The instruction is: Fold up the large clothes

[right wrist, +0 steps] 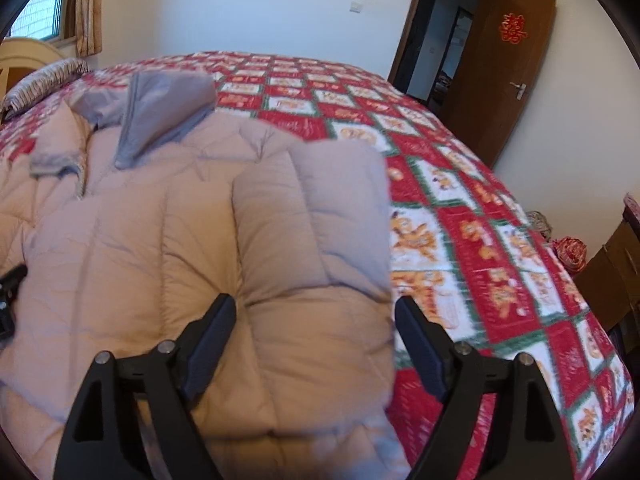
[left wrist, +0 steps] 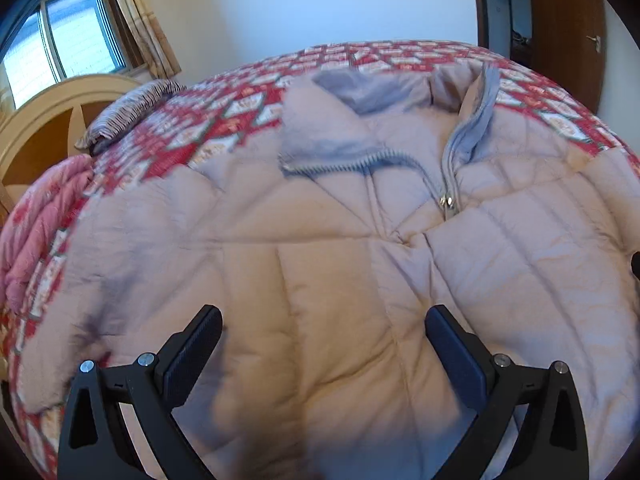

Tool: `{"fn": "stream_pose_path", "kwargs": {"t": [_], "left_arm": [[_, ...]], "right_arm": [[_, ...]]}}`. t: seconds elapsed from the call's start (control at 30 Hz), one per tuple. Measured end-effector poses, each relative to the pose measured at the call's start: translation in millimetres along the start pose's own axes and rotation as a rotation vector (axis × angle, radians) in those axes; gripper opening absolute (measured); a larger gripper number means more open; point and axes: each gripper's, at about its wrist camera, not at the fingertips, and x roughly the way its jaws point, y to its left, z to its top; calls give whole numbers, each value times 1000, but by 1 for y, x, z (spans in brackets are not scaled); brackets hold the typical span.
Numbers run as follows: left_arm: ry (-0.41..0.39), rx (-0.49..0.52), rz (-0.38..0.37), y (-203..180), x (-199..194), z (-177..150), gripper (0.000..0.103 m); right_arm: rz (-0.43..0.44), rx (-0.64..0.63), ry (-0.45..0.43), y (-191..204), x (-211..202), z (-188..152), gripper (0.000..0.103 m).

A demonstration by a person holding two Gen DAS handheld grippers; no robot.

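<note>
A large beige quilted jacket [left wrist: 320,264] with a grey collar and a half-open zipper [left wrist: 448,200] lies spread front-up on the bed. My left gripper [left wrist: 322,316] is open and hovers over the jacket's lower front, empty. In the right wrist view the jacket [right wrist: 160,240] fills the left half, with its right sleeve [right wrist: 316,220] folded back over the body. My right gripper [right wrist: 316,306] is open above that folded sleeve, its right finger [right wrist: 420,344] over the bedspread. The left gripper's tip [right wrist: 10,292] shows at the left edge.
The bed has a red, white and green patterned bedspread [right wrist: 480,240]. A striped pillow [left wrist: 128,116] and a pink blanket [left wrist: 36,232] lie at the left by the headboard [left wrist: 48,120]. An open brown door [right wrist: 492,72] and cardboard boxes [right wrist: 612,272] stand on the right.
</note>
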Motion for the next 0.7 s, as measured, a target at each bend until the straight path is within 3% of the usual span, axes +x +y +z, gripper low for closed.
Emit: {"fn": "stream_pose_path", "kwargs": {"t": [0.07,0.13,0.27,0.43,0.53,0.63,0.7], "left_arm": [[-56,-7,-29,19,-31,-2,102],[-133,-7,-54,50,-65,-12,102],[-189,-36,43,125,-89,-40,102],[-98,-165,252,254,-71,-91,102],[-44,-300,377,332,-62,-122,102],[-2,-449,423,391,-56,-147,102],[8,-528,399,415,-51,-162,102]], "right_arm": [[17,31,-26,-6,-24,0,86],[72,63,-50,-8,-50,-6,95],[135,3,-68,12,-90,-29,96],[210,-64,-67,51,-116,-58,96],[261,-79,-66,71,-126,-68,96],[307,-117,-82,93,-141,-74,96],[321,-148,-101,105,-149,-77,96]]}}
